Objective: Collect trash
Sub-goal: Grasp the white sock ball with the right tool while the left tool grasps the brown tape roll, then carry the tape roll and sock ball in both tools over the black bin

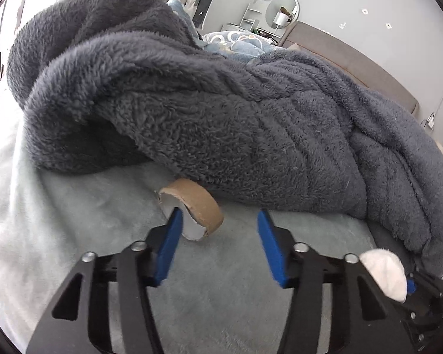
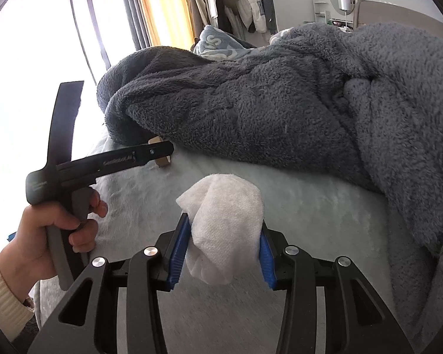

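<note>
Bed (image 1: 73,236) bore one piece left, a cardboard roll (image 1: 192,209) by the blanket (image 1: 221,112), left gripper (image 1: 218,247) jaws apart around its near end, while right gripper (image 2: 224,250) jaws clamped a tissue (image 2: 224,224).

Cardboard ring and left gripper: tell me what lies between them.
Nothing. In the left wrist view the cardboard ring lies on the pale sheet, partly between the left gripper's open pads.
</note>
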Motion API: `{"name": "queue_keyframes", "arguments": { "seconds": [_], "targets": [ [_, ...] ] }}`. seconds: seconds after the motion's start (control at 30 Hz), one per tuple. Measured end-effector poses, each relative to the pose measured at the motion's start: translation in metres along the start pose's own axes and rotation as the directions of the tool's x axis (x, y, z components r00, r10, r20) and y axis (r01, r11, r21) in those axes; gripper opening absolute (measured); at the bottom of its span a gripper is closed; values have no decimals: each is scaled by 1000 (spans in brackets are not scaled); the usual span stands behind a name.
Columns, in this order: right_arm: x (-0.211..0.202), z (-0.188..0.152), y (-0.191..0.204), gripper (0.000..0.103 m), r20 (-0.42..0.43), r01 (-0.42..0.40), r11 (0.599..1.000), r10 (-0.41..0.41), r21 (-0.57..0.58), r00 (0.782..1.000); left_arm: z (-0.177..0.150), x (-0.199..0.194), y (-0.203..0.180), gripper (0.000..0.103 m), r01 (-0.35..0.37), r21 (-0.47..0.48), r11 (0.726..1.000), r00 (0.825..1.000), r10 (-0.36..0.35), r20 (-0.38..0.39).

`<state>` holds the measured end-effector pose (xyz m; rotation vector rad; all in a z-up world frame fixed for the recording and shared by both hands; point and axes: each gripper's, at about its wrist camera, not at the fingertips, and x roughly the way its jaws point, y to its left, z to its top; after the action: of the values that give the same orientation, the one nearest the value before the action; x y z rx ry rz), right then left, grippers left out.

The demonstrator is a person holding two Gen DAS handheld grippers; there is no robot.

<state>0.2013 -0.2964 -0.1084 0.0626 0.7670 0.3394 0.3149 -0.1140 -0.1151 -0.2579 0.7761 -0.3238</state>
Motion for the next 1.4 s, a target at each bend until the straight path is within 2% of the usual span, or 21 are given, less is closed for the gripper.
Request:
{"name": "queue_keyframes", "arguments": {
  "seconds": [0.07,0.13,0.3,0.5,0.63,1.03,1.27,1.4],
  "targets": [
    [0,-1,-2,43,0,-2,1000,2,2,1000,1,5,2,43,14,-18,1000,1000,-15,-7],
    [-2,-2,-3,43,0,-4,1000,4,2,1000,1,9,3,31,23,-25,999,1000,-24,-15],
    [-5,-4,-5,43,0,-9,1000,9,15,1000,-1,9,-2,11,26,1,1000,999,-26,-20],
    [-10,-3,-4,43,11,-28,999,28,43,1000,-3,0,-5,7,24,-1,1000,1000,-24,8],
    [-24,-1,-3,43,39,-76,991,72,106,997,-10,-14,-9,7,27,8,1000,999,-27,28],
    [-53,-5,-1,43,84,-117,965,99,236,992,-49,-78,-21,7,-22,114,993,999,18,30],
    [-59,-14,23,43,47,-100,971,92,216,995,-82,-121,-18,7,-91,183,979,996,89,17],
    [-69,-16,43,43,54,-105,973,96,206,994,-95,-148,-5,7,-106,161,981,994,103,22]
  ]
}}
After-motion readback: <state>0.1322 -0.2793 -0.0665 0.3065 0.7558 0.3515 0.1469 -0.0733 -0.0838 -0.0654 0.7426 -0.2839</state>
